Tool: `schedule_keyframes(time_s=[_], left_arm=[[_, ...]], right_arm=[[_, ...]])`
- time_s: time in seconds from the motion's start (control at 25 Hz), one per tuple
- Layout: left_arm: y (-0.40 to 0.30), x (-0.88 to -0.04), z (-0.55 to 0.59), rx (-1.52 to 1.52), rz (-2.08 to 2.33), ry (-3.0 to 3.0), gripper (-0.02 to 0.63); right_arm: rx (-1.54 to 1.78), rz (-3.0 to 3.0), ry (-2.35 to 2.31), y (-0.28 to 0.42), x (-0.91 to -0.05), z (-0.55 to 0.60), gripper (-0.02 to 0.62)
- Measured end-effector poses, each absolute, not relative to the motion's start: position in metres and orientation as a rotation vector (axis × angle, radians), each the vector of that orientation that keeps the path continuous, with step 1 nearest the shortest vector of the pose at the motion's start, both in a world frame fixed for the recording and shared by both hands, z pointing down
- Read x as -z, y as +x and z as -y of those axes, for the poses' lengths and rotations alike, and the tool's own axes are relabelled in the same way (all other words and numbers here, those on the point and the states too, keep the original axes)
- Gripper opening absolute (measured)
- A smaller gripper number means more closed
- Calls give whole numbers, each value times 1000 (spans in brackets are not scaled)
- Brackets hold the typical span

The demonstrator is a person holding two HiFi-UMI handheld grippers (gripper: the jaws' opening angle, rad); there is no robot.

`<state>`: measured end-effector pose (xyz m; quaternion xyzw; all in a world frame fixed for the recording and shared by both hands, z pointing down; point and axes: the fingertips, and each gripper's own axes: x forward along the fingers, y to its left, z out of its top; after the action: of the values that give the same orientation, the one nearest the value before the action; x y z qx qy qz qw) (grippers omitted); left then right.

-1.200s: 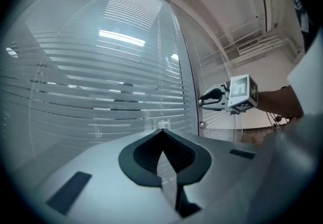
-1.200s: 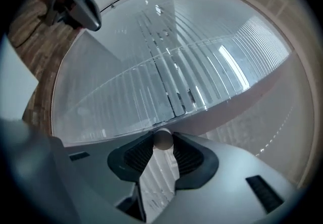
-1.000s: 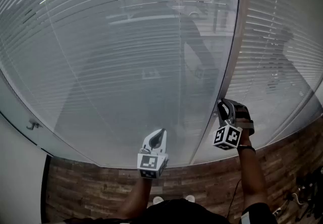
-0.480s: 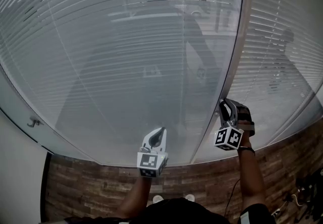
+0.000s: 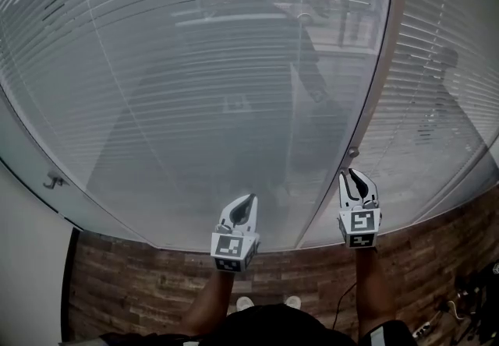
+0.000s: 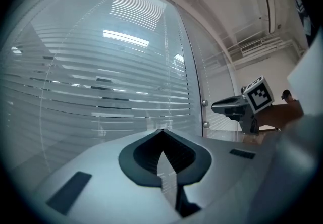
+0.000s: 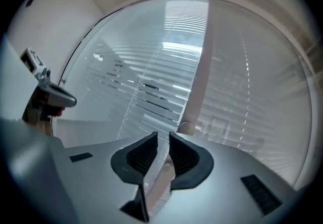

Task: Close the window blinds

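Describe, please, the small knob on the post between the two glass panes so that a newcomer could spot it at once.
Find the glass wall with slatted blinds behind it, split by a pale upright post. Low on that post sits the knob: a small round stud standing proud, unlike the flat blinds either side.

A floor of brown wood planks (image 5: 132,278) runs along the near edge. At the left stands a plain white wall (image 5: 27,274), with a small metal hook (image 5: 53,180) near it. A pale upright frame post (image 5: 382,79) divides the glass panes at the right. Dark cables (image 5: 464,301) lie on the floor at the near right corner. High at the far right, white pipes (image 6: 252,44) run beside a long light fitting (image 6: 271,13).
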<state>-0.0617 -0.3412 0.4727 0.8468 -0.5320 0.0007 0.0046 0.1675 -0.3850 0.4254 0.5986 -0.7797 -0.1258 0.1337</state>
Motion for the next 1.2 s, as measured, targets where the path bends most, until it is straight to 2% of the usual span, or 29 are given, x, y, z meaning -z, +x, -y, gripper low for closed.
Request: schedule_keyframes(time_s=[0.12,0.52,0.76,1.0,1.2], left_arm=[[-73,-476,335,-10,1679,2653,0],[-126,-473,316,8,1703,2580,0],[-144,-475,306,-21,1691,2596,0],[-138,-465,282,4,1708,2609,0],[-116,-460,247,6,1722,2610,0]], right_arm=[[267,2355,1848,156,-425,373,3],[38,2387,1964,114,-458,337,3],[58,2411,1916,80,-456,321,3],[165,2443,1854,57,-453,295,3],[182,2439,1824,73,-454,255,3]])
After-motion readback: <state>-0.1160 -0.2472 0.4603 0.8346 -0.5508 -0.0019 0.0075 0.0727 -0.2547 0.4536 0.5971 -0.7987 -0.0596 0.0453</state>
